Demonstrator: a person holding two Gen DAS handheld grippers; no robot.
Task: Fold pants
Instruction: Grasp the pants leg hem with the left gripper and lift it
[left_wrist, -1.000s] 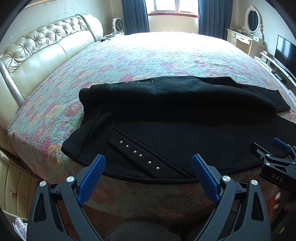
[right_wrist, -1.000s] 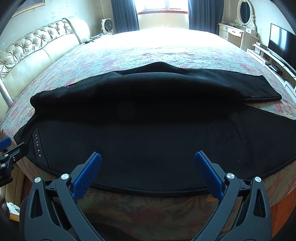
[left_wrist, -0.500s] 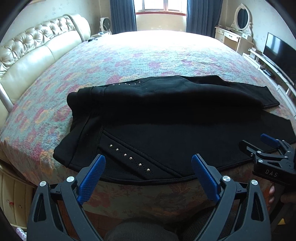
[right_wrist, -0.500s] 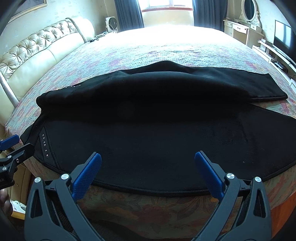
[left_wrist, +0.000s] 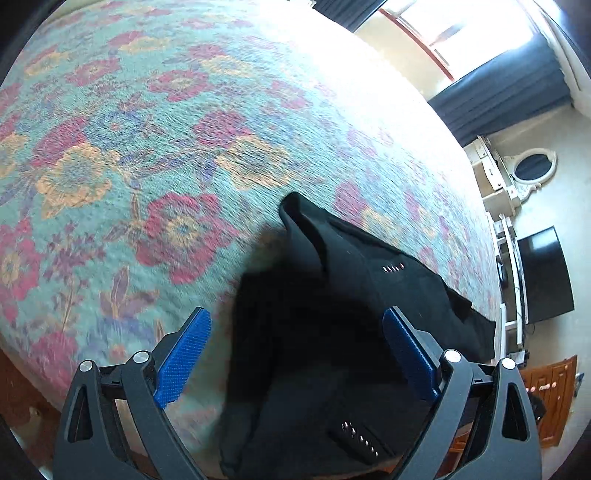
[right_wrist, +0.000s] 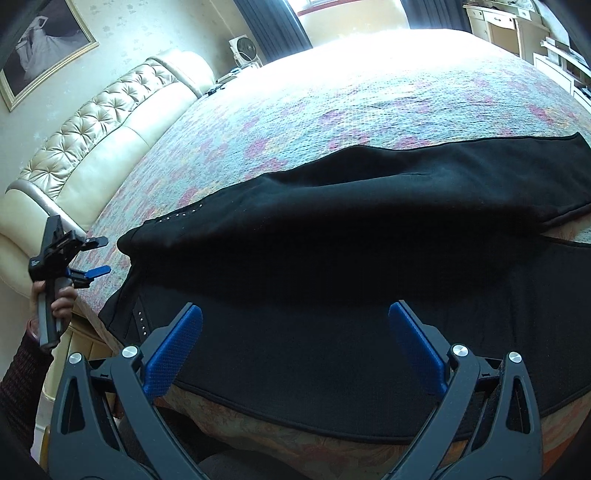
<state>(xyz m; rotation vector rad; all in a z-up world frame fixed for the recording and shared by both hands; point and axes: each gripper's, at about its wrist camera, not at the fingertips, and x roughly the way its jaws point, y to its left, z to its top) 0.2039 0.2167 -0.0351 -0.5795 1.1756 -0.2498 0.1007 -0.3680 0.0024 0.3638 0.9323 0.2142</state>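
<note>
While the right tool (right_wrist: 295, 347) hovers low with its blue pads spread wide and nothing between them, the left tool (left_wrist: 297, 354) has swung away from its earlier square-on view of the garment and now looks down along it from the waist end — jaws likewise spread and empty. In the right view that left tool (right_wrist: 79, 258) sits at nine o'clock, just off the bed's edge beside the waistband corner. To my eye this shift means the left side is lining up for a grip on the waist, so the fold itself has not begun.

The pants (right_wrist: 351, 266) lie across the near part of the bed (right_wrist: 369, 92), black and soft-looking, waist toward nine o'clock and legs running toward three o'clock. One leg is humped up at twelve o'clock, not flat. Small metal studs (left_wrist: 360, 439) trim the pocket line.
</note>
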